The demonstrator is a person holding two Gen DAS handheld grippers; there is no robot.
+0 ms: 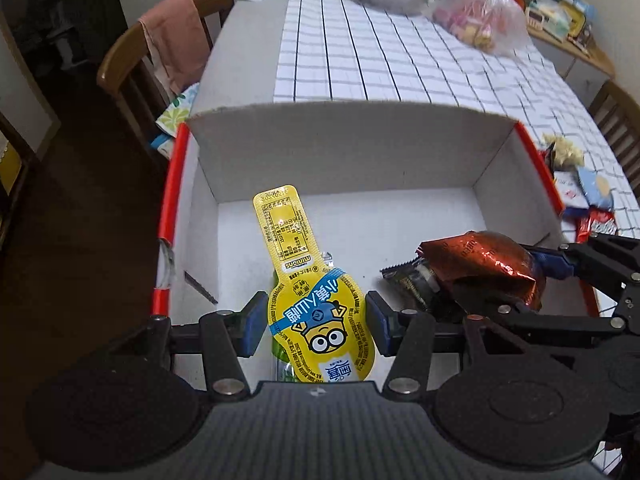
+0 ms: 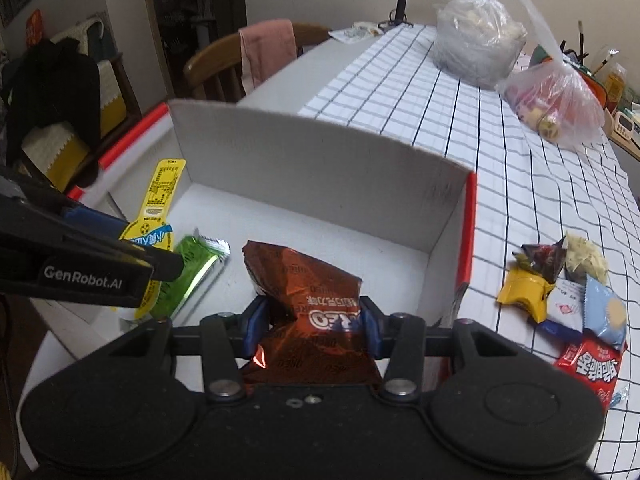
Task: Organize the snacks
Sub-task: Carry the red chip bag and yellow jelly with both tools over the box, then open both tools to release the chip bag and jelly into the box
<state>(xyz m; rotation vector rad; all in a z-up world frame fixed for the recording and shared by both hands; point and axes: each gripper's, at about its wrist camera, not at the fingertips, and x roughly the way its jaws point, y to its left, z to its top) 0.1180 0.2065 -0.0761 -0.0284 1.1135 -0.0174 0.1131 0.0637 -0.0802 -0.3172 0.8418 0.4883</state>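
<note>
My left gripper [image 1: 316, 326] is shut on a yellow Minions snack pouch [image 1: 304, 276] and holds it over the near left of the open white cardboard box [image 1: 340, 148]. My right gripper [image 2: 310, 322] is shut on a brown Oreo packet [image 2: 308, 292] and holds it over the box [image 2: 320, 168] near its front. In the left wrist view the Oreo packet [image 1: 484, 268] and right gripper show at the right. A green snack bar [image 2: 192, 276] lies on the box floor under the yellow pouch [image 2: 156, 216].
Several loose snack packets [image 2: 568, 300] lie on the checked tablecloth [image 2: 500, 168] right of the box. Two plastic bags [image 2: 552, 96] sit at the far end of the table. A wooden chair with a pink cloth [image 1: 176, 48] stands left of the table.
</note>
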